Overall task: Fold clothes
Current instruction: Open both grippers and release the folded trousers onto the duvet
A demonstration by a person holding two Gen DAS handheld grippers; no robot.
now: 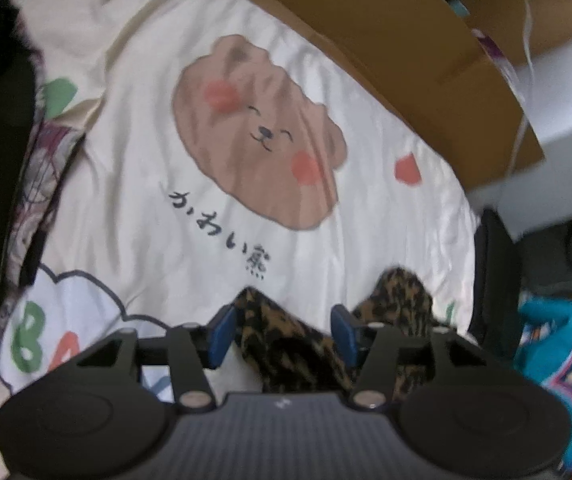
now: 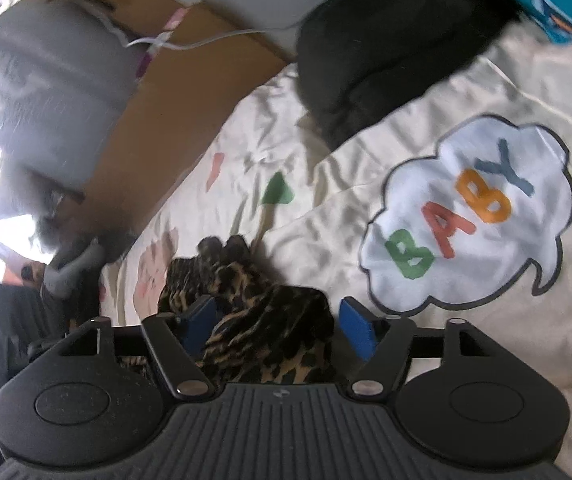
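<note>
A leopard-print garment (image 1: 398, 300) lies bunched on a cream bedsheet (image 1: 133, 184) printed with a brown bear face. My left gripper (image 1: 283, 332) is open right above it; the cloth lies loose between the blue pads (image 1: 221, 332), and they are not clamped on it. In the right wrist view the same garment (image 2: 237, 276) forms a crumpled heap on the sheet (image 2: 366, 152). My right gripper (image 2: 277, 322) hangs open over it, and a clear gap shows beside the right pad (image 2: 356, 326).
A brown board (image 1: 386, 32) runs along the far edge of the bed. A dark garment (image 2: 378, 48) lies on the sheet beyond a "BABY" cloud print (image 2: 470, 212). A teal patterned cloth (image 1: 566, 360) sits at the right, and a white cable (image 2: 189, 42) crosses the board.
</note>
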